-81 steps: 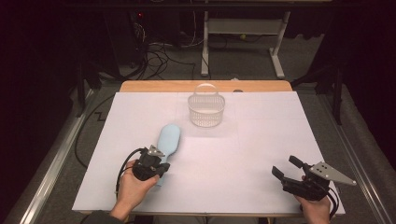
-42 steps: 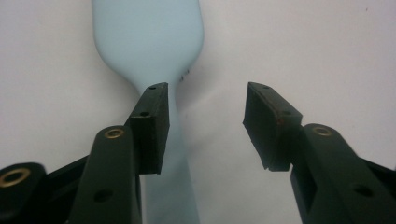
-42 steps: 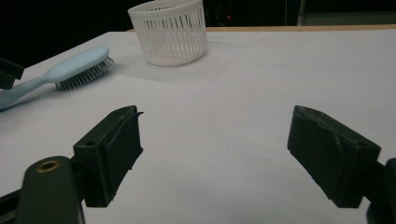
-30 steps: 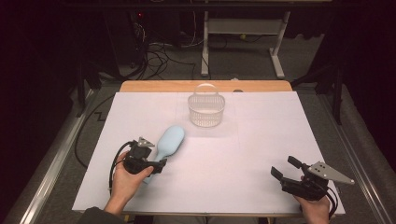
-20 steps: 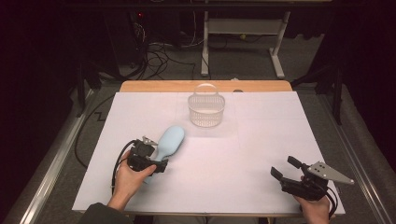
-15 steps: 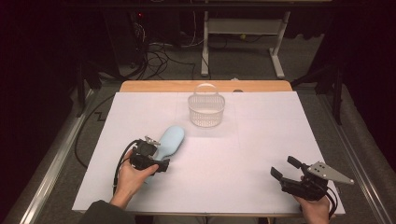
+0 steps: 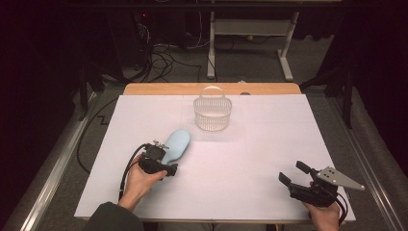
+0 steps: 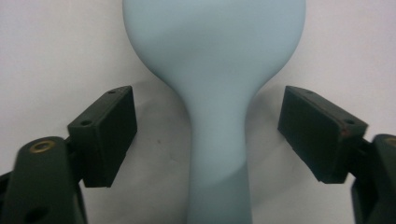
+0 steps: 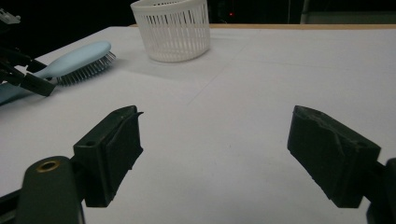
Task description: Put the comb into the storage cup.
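Hairbrush (image 8: 215,93) lies on table (image 7: 250,159), handle between left gripper's (image 8: 210,135) spread jaws, just closing, ungrasped; right gripper (image 9: 229,156) gapes idle; basket (image 7: 212,113) awaits.

A counter (image 7: 269,159) carries a basket (image 7: 212,113) near its far edge, about midway across. A hairbrush (image 7: 175,145) lies nearer and to the left of the basket, its handle pointing toward the person. The left gripper (image 7: 166,161) straddles that handle. The right gripper (image 7: 292,173) sits well apart at the near right corner.
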Tool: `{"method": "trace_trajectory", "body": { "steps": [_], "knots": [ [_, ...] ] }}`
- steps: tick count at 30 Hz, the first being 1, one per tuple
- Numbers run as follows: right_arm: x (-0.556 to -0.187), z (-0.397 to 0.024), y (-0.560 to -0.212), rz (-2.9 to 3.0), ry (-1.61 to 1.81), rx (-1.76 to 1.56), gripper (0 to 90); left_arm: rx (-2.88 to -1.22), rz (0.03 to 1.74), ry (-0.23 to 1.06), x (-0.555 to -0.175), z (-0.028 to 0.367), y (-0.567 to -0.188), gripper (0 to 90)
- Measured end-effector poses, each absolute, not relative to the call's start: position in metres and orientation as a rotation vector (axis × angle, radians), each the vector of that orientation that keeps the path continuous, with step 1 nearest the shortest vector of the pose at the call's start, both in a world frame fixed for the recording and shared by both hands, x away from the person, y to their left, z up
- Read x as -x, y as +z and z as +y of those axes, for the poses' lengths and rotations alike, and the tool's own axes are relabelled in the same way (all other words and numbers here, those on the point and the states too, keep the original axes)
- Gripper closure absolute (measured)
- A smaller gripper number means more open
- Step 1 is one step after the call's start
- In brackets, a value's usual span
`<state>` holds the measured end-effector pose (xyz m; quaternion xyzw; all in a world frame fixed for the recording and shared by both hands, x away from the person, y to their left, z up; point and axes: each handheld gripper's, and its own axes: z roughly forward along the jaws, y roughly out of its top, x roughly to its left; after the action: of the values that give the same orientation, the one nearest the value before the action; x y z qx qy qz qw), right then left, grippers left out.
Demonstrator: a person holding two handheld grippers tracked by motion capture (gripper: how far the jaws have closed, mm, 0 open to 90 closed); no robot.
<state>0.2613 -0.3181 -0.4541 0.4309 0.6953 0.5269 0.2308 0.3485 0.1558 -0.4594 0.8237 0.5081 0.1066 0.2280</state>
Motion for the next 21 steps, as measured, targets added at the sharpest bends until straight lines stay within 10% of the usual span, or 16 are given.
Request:
{"method": "trace_trajectory", "body": {
  "steps": [11, 21],
  "knots": [
    [-0.2612, -0.3187, -0.4540, 1.908, 1.455, -1.187, 18.0, -2.273, 1.400, 0.273, -0.3523, 0.1573, -0.4543, 53.0],
    [-0.2611, -0.3185, -0.4541, 1.911, 1.453, -1.187, 18.1, -2.333, 1.417, 0.246, -0.3565, 0.1530, -0.4494, 61.5]
  ]
}}
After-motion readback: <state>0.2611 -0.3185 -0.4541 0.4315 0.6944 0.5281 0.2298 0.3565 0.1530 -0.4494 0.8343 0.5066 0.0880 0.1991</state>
